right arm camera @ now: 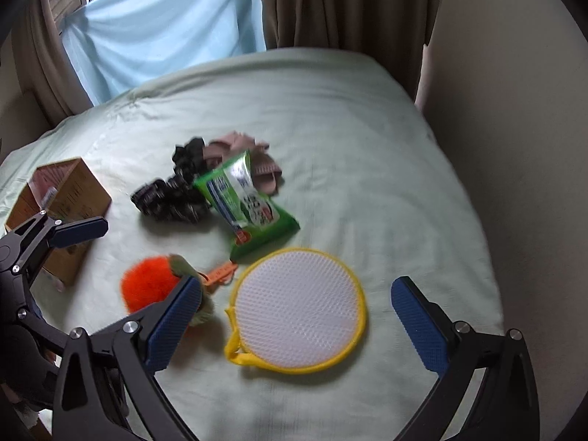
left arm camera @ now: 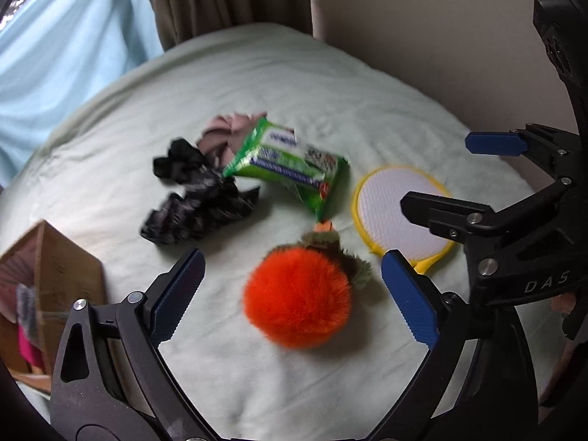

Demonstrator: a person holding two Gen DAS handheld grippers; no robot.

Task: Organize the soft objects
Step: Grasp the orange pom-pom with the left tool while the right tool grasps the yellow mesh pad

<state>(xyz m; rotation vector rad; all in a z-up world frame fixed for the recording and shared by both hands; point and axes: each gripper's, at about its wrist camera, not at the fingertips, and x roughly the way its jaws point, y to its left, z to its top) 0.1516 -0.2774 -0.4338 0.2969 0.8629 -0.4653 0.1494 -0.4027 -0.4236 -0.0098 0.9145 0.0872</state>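
Orange pompom (left arm camera: 297,297) lies whole in left view, half-hidden in right; both grippers' jaws spread, empty.

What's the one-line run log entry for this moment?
left gripper: open, over fluffy orange pom-pom toy | right gripper: open, over round yellow-rimmed white mesh pad | held: nothing | cardboard box: at left

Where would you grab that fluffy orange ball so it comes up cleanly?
Probably across the round middle of the orange pom-pom, coming down from above. It lies loose on the pale green bed cover, its plush looks squashable, and the open left gripper already brackets it. Avoid the olive tuft and small orange tab beside the green wipes pack.
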